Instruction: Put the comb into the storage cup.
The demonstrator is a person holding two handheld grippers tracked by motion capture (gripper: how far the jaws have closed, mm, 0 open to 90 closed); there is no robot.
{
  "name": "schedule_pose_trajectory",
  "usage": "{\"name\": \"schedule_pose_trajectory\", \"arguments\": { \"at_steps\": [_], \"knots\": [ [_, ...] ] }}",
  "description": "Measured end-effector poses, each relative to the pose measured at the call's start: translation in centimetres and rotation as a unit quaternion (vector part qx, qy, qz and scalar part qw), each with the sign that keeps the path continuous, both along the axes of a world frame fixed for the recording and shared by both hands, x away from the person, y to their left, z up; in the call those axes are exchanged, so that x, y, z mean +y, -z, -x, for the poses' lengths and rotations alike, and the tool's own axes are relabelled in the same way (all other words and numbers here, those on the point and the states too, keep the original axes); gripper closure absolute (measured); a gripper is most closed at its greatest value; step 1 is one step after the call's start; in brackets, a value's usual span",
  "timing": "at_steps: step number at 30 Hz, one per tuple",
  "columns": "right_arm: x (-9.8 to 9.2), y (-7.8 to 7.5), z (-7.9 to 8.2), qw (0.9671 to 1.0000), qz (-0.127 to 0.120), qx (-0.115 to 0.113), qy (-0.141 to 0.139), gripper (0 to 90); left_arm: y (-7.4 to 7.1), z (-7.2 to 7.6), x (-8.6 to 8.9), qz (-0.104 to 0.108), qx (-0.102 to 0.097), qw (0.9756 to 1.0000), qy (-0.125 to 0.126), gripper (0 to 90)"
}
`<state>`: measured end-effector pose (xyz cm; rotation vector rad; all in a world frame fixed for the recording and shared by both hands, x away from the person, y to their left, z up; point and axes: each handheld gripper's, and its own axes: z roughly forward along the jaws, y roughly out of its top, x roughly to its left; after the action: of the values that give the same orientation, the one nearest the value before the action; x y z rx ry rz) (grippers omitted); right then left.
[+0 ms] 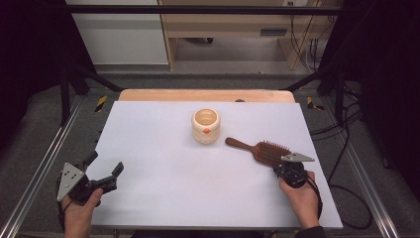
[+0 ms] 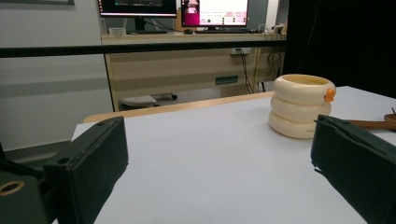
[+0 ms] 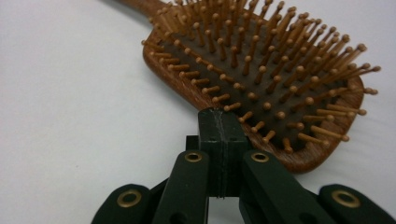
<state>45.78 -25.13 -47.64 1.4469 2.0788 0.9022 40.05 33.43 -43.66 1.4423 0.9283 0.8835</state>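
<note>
A wooden paddle hairbrush [image 1: 265, 151] lies bristles up on the white table, right of centre, its handle pointing left toward a cream ribbed cup [image 1: 205, 125] with a small orange figure on its side. My right gripper [image 1: 283, 162] is at the brush head's near end. In the right gripper view its jaws [image 3: 220, 122] are pressed flat together, tips against the rim of the brush [image 3: 261, 60], nothing between them. My left gripper [image 1: 105, 163] rests at the front left corner, open and empty. The left gripper view [image 2: 219, 154] looks across bare table to the cup [image 2: 301, 105] and the brush handle [image 2: 373, 123].
The white table top [image 1: 163, 188] has a wooden strip [image 1: 205, 95] along its far edge. Metal frame rails [image 1: 44, 163] run along both sides, with cables on the floor at the right. A desk with monitors [image 2: 173, 11] stands beyond the table.
</note>
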Motion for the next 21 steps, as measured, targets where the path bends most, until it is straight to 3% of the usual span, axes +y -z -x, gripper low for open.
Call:
{"name": "schedule_pose_trajectory", "arguments": {
  "at_steps": [21],
  "knots": [
    [-2.0,-0.3,-3.1,0.9995,-0.003,0.014,0.028,90.0,0.0,0.1,0.0,-0.007,-0.001,1.0000,-0.001,4.2]
  ]
}}
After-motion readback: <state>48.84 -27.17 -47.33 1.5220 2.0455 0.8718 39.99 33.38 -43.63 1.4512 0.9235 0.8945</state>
